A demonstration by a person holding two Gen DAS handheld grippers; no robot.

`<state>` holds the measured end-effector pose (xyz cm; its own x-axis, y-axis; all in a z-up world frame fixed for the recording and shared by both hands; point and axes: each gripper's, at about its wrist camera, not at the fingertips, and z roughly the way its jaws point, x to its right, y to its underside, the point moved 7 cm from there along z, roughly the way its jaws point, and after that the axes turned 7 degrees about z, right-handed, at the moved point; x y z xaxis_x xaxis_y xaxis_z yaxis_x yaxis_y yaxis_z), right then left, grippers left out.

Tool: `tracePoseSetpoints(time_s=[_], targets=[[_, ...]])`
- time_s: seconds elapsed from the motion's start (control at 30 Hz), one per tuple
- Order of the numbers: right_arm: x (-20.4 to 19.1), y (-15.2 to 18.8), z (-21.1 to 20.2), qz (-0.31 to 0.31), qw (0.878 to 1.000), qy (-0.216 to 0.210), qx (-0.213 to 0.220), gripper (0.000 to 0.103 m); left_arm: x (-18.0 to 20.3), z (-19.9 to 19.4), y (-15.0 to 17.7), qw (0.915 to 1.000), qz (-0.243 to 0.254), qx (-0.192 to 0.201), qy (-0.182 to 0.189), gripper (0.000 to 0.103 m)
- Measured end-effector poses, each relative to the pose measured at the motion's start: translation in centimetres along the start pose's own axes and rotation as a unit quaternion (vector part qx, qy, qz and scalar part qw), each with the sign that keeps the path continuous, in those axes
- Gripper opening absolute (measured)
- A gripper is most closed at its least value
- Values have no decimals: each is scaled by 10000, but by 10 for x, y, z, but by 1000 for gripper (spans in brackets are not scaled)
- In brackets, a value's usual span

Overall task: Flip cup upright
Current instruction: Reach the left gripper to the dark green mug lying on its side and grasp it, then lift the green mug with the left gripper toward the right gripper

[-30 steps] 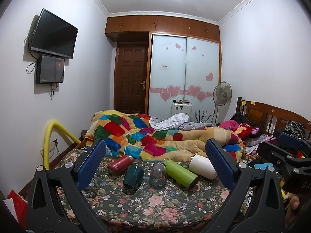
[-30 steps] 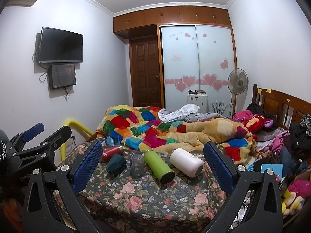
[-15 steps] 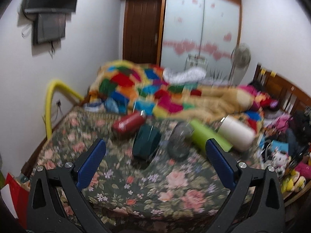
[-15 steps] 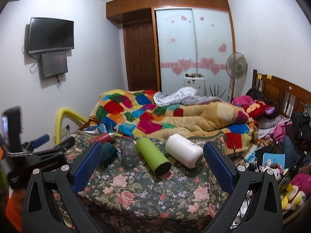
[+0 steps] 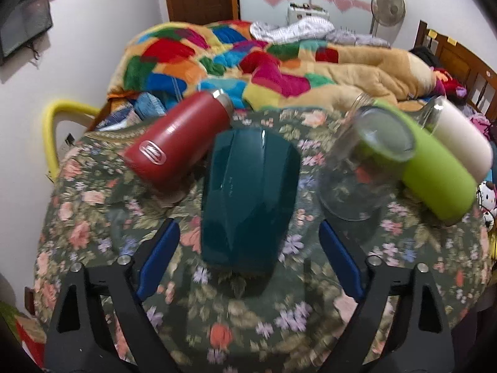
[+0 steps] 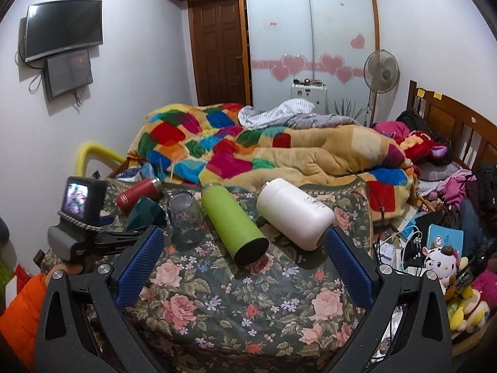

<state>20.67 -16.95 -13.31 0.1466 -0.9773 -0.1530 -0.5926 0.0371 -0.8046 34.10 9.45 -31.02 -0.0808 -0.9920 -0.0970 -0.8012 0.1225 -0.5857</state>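
Observation:
A dark teal faceted cup [image 5: 248, 199] stands upside down on the floral cloth, and it also shows in the right wrist view [image 6: 144, 213]. My left gripper [image 5: 248, 255] is open, its blue pads on either side of the cup's lower end, not touching. A clear glass [image 5: 363, 168] stands upside down to the cup's right; it also shows in the right wrist view [image 6: 186, 217]. My right gripper [image 6: 243, 267] is open and empty, held back near the cloth's front, with the left gripper's body [image 6: 77, 233] at its left.
A red bottle [image 5: 177, 143], a green bottle [image 5: 435, 168] and a white bottle [image 5: 459, 143] lie on their sides on the floral cloth [image 5: 236, 326]. A patchwork blanket [image 6: 248, 152] is heaped behind. Toys and clutter [image 6: 441, 261] sit at the right.
My left gripper has moved forward and down to the teal cup, which now sits between its open pads. My right gripper has moved slightly closer to the cloth.

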Motion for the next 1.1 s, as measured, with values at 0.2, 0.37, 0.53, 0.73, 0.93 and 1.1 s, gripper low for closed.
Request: tracePoseSetpoints(time_s=[0.2,0.37,0.53,0.73,0.93,1.1], targets=[[-2,2,17,-62,9999,24,-148,103,-3,32,-7,9999,49,-34,126,80],[-1,3,25,-103,9996,85,-249,103,-2,40,-15,9994,-76,104,329,71],[-1,6,29,-134,9994,140,-302,103,-2,38,-15,9995,-90,192,238,70],[-4,8,28,-182,9992,156,-332,103,1,20,-6,9996,-13,204,169,70],[-8,9,19,-216,9994,116,-261,103,8,-17,-1,9991,120,377,157,70],[-12,9,9,-237,9995,68,-185,103,23,-56,-3,9976,267,599,225,70]])
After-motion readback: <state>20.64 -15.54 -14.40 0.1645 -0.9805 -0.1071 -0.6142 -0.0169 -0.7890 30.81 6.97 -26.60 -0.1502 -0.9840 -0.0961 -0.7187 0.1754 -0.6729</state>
